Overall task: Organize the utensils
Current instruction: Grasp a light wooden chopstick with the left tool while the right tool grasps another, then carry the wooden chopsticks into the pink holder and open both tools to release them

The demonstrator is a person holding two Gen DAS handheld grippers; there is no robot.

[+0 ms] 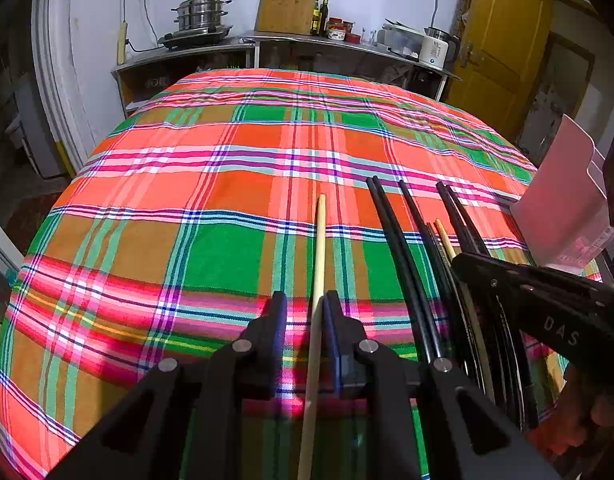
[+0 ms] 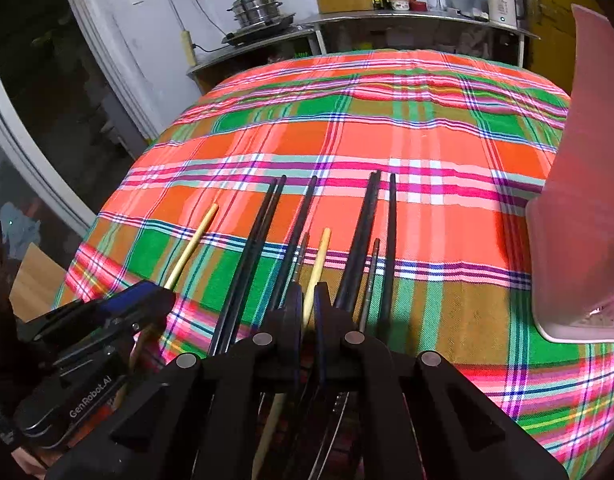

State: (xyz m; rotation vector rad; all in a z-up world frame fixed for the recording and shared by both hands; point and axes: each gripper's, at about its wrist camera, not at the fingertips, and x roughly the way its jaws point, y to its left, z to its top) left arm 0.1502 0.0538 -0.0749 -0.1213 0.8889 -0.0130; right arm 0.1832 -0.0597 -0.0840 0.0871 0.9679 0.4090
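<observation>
My left gripper (image 1: 305, 304) straddles a pale wooden chopstick (image 1: 319, 248) lying on the plaid cloth; the chopstick rests against the right finger (image 1: 333, 312) with a gap to the left one. My right gripper (image 2: 305, 300) is shut on a second pale wooden chopstick (image 2: 321, 256) amid a row of several black chopsticks (image 2: 263, 236). That row shows in the left wrist view (image 1: 391, 236) with the right gripper's body (image 1: 547, 300) over it. The left gripper's body shows in the right wrist view (image 2: 107, 320) beside the first chopstick (image 2: 195, 240).
A translucent pink plastic container (image 2: 583, 200) stands on the table's right side, also in the left wrist view (image 1: 563, 200). The plaid tablecloth (image 1: 227, 160) covers the table. Behind it, a steel counter (image 1: 267, 40) holds a steamer pot, cutting board, bottles and kettle.
</observation>
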